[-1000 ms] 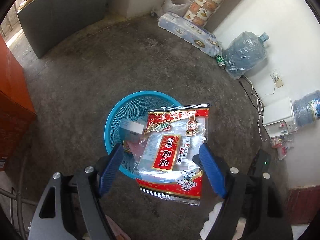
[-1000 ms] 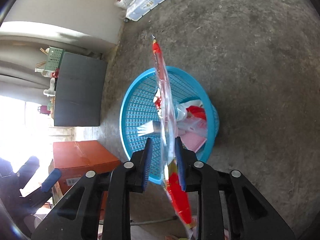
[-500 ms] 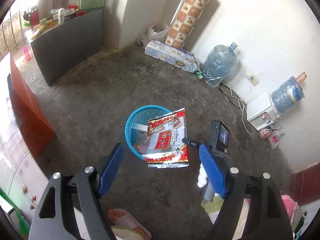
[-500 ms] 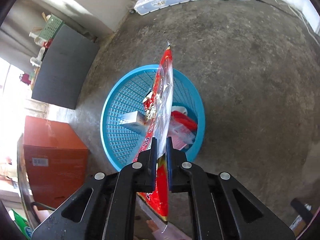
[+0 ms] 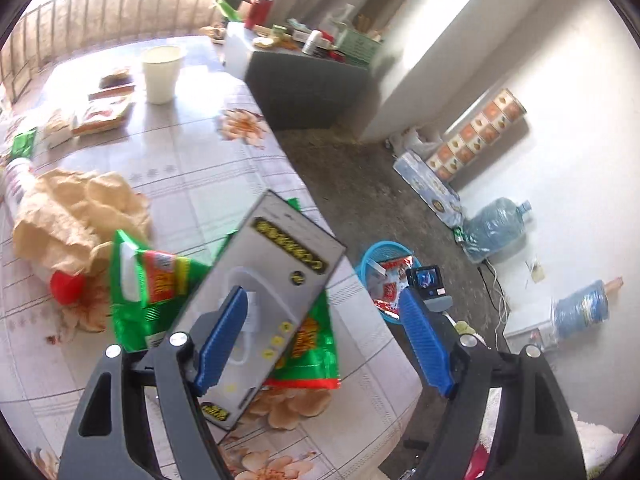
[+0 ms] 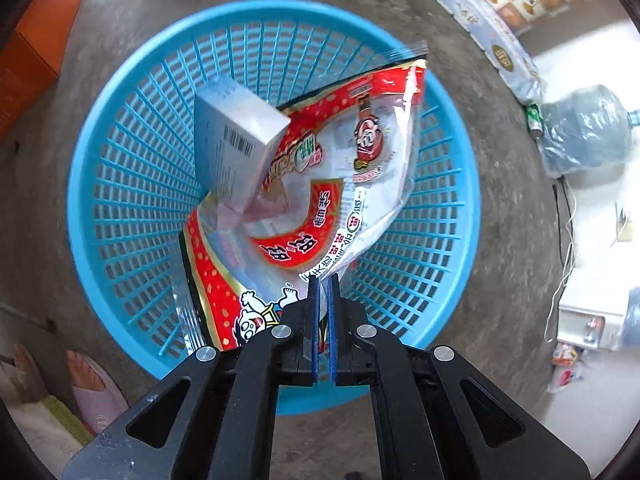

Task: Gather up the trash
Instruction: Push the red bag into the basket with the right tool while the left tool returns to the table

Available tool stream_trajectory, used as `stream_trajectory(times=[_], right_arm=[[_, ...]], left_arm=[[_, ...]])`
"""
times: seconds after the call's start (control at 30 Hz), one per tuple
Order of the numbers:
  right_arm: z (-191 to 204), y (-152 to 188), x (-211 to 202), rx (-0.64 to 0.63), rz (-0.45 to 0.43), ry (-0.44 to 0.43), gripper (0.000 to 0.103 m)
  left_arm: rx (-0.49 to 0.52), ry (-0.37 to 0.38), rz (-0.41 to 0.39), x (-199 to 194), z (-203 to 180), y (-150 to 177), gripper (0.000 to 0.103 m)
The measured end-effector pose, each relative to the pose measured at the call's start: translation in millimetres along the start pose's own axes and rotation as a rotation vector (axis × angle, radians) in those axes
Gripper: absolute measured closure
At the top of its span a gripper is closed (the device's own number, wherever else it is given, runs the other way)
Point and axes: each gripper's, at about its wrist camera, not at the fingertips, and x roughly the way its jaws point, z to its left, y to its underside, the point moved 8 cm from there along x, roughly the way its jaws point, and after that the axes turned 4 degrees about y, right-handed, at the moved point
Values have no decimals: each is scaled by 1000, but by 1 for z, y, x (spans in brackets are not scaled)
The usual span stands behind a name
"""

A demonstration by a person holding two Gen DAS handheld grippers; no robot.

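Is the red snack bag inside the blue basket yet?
Mostly in. The red snack bag lies down inside the blue basket, but the right hand-held gripper is pinching its edge.

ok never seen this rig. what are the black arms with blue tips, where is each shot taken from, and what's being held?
No robot here: a person carries a two-finger clamp in each hand, with a fisheye camera on each looking out along its fingers. The black arms are the fingers; the blue strips are their pads.

Left camera: the left gripper is open and empty over a table with a floral cloth. On it lie a grey card package, a green snack bag, crumpled brown paper and a white cup.

Right camera: the right gripper looks down into the blue basket on the floor. Its jaws have just been closing and are shut on the edge of a red-and-clear snack bag, which hangs into the basket beside a white box.
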Motion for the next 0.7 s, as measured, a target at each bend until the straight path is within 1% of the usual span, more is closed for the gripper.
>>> stream_trajectory(times=[0.13,0.27,0.37,0.47,0.53,0.57,0.63,0.7], right_arm=[[-2,3,31,23,116,-26,101],[-6,9,59,36,182,-22,100],[-9,16,72,69,204,-46,98],[-14,18,74,81,196,-49,94],[-21,21,65,108,162,-69,88],[-24,22,60,122,140,-93,84],[-33,24,47,165,84,-134,63],[-42,26,33,204,26,-182,59]], left_arm=[[-82,-58,-59,-29,46,6,27],[-146,-73,-53,-35,76,15,27],[-174,-65,-39,-33,84,22,27],[-180,-59,-39,-35,86,25,27],[-186,-51,-46,-38,87,26,27],[-186,-49,-51,-40,88,26,27],[-183,-50,-57,-43,89,28,27],[-183,-47,-60,-45,89,32,27]])
